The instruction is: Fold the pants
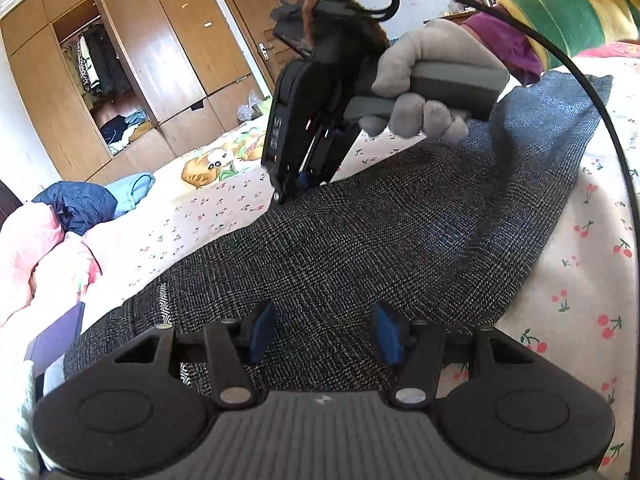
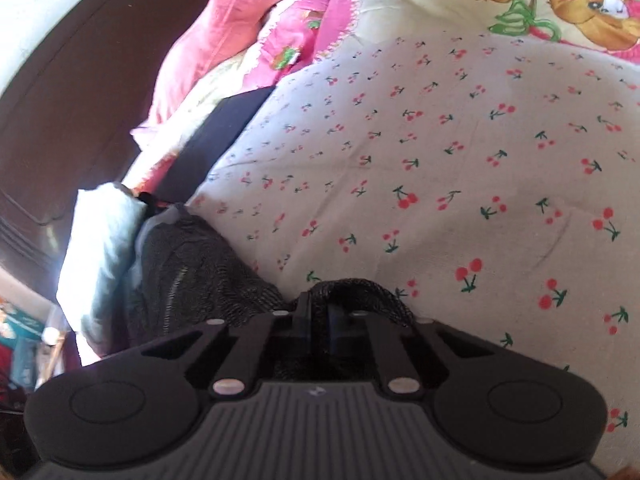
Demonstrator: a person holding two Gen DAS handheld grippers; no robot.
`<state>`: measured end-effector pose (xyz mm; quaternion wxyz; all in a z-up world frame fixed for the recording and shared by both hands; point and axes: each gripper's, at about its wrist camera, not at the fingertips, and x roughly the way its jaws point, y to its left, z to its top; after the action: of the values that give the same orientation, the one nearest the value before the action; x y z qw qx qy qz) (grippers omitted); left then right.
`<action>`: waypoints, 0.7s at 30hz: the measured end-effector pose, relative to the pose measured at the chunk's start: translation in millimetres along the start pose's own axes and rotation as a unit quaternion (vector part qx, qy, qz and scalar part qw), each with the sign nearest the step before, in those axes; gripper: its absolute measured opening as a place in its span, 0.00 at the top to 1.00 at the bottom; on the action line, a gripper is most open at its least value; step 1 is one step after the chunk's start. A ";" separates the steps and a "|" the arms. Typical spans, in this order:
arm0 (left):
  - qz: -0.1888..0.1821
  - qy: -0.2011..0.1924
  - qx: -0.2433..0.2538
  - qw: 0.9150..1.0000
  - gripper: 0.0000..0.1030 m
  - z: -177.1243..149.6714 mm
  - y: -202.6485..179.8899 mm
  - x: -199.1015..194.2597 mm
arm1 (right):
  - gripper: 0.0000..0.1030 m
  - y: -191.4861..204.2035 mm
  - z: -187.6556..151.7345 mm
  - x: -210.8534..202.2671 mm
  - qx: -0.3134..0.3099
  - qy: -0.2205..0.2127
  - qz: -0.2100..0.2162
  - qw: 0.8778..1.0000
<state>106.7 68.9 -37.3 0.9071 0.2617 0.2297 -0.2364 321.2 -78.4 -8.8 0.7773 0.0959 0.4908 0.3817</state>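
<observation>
Across the cherry-print bedsheet (image 1: 580, 280) the dark grey checked pants (image 1: 360, 248) lie stretched flat, running from the near left corner away to the far right, probably laid out long so they can be folded.

Over the near end of them hangs the left gripper (image 1: 324, 332). Its blue-padded fingers (image 1: 262, 330) are spread with cloth lying under the gap, the pads pressing on nothing, as if lined up for a grasp.

Further along, at the far edge of the pants, a gloved hand (image 1: 420, 92) tips the right gripper (image 2: 318, 320) down onto the cloth. Its fingers are pressed together on a raised bunch of the fabric edge, a hold that would let that side be lifted over.
</observation>
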 end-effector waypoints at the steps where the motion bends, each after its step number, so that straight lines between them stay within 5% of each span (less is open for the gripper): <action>1: 0.000 -0.002 0.000 1.000 0.34 0.2 1.5 0.5 | 0.93 0.3 -0.7 -1.6 0.004 -0.012 -0.010 1.000; 3: 0.021 -0.010 0.008 1.000 0.32 -2.2 0.5 -1.6 | 0.94 -14.9 1.3 -9.4 0.063 -0.054 0.001 0.997; 7: 0.121 -0.001 0.028 0.992 0.25 -5.0 0.3 1.1 | 0.94 -42.2 -5.8 -5.5 0.175 -0.099 0.018 0.979; 12: 0.117 0.040 0.012 0.992 0.25 -19.6 7.7 -15.3 | 0.94 -73.5 -41.8 -10.6 0.308 -0.181 0.083 0.930; 13: 0.120 0.041 0.010 0.992 0.25 -19.8 13.1 -22.8 | 0.94 -69.8 -43.5 -18.4 0.298 -0.192 0.080 0.931; 16: 0.130 0.039 -0.053 0.989 0.25 -16.2 46.2 -42.3 | 0.88 -37.1 -30.1 -32.4 0.209 -0.147 0.056 0.965; 18: 0.171 0.039 -0.081 0.981 0.25 -17.2 65.8 -42.9 | 0.87 -17.3 -20.5 -35.8 0.157 -0.132 0.028 0.978; 21: 0.196 0.111 -0.096 0.970 0.25 -42.2 86.1 -19.3 | 1.00 -10.6 -1.7 -21.3 0.129 -0.087 -0.136 0.978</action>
<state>126.6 164.1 -27.3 0.9255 0.2381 0.2947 0.0000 320.3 -100.8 -0.5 0.8427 0.1605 0.4753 0.1956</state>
